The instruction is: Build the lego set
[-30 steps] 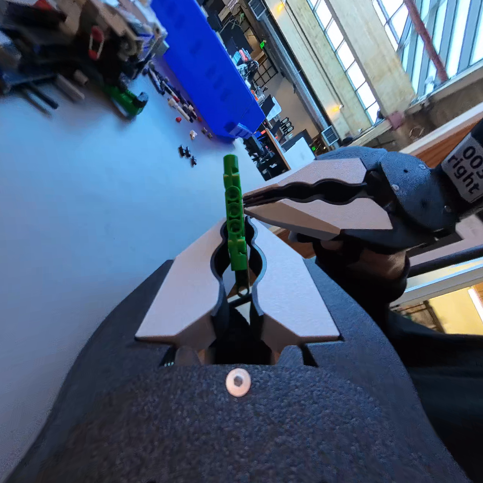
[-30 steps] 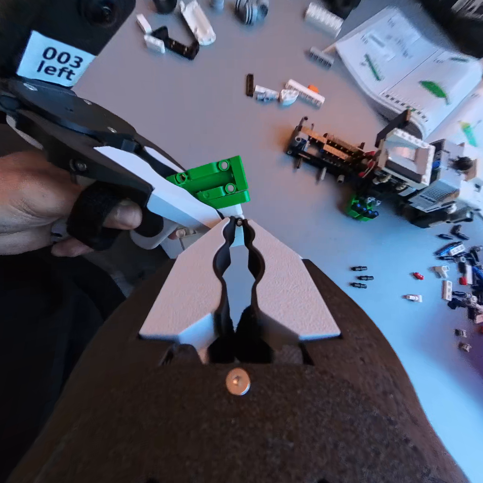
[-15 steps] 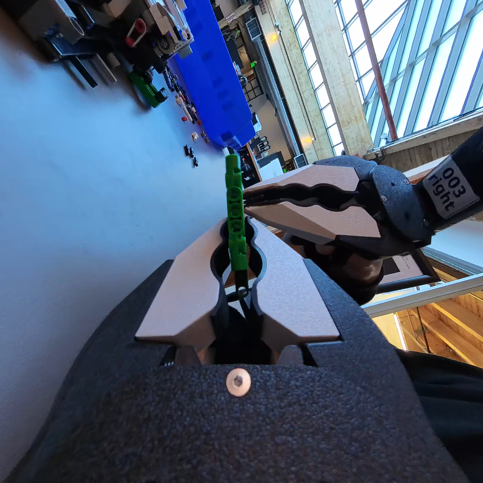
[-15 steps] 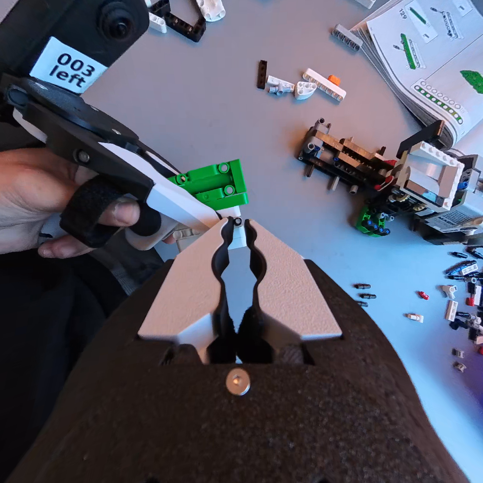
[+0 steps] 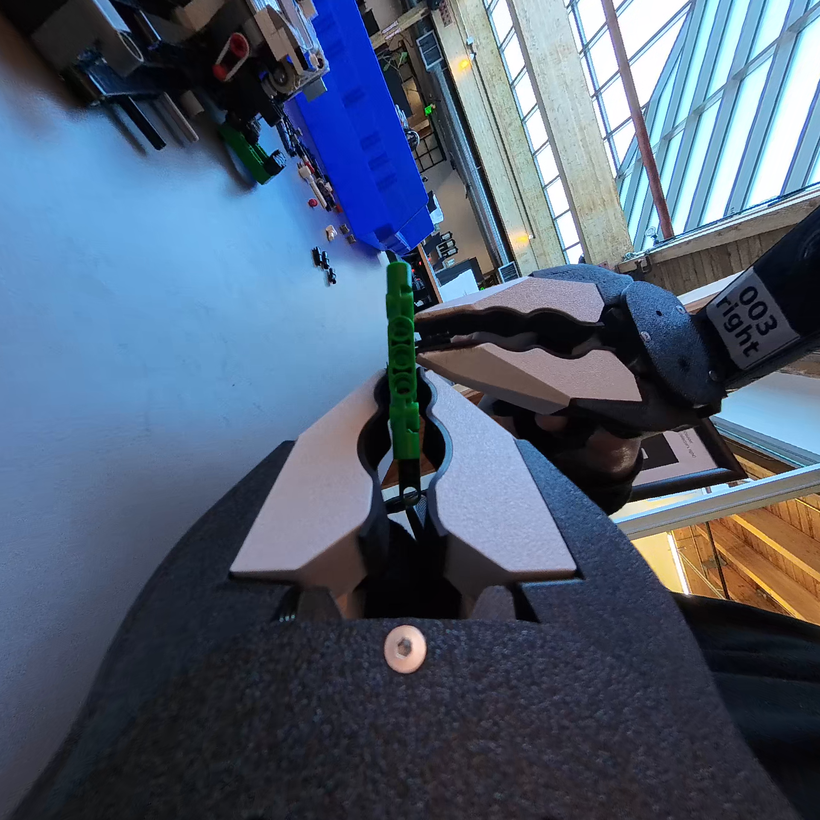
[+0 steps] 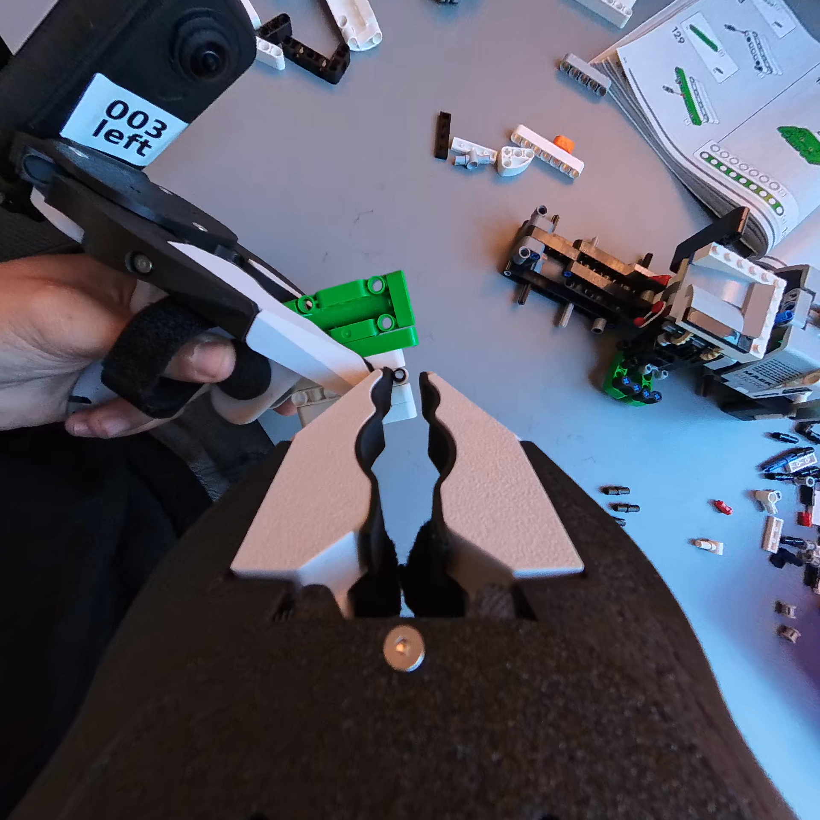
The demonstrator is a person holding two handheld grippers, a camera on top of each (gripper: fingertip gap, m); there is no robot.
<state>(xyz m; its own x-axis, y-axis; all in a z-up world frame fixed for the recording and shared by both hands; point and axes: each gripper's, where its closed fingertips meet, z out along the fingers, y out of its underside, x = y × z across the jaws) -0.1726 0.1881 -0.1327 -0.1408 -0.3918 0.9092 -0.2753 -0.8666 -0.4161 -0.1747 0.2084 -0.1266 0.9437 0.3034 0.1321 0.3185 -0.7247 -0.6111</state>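
Left gripper [image 5: 401, 381]: clamped on green lego piece [image 5: 401, 350], held edge-on above the grey table [image 5: 133, 355]; grip unchanged from a second ago.
Right gripper [image 6: 404, 377]: fingers now parted with a small gap, tips at the piece's lower white edge; earlier they were nearly together.
White labels with printed writing on both gripper bodies.
Partly built lego truck [image 6: 692, 301]: on table, right.
Instruction booklet [image 6: 719, 102]: open, far right, more in view than before.

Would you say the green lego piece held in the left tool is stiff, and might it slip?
The green lego piece probably stays stiff: it juts straight out of the left tool. It looks light, thin plastic. Being smooth and gripped only at its lower part, it may pivot if pushed.
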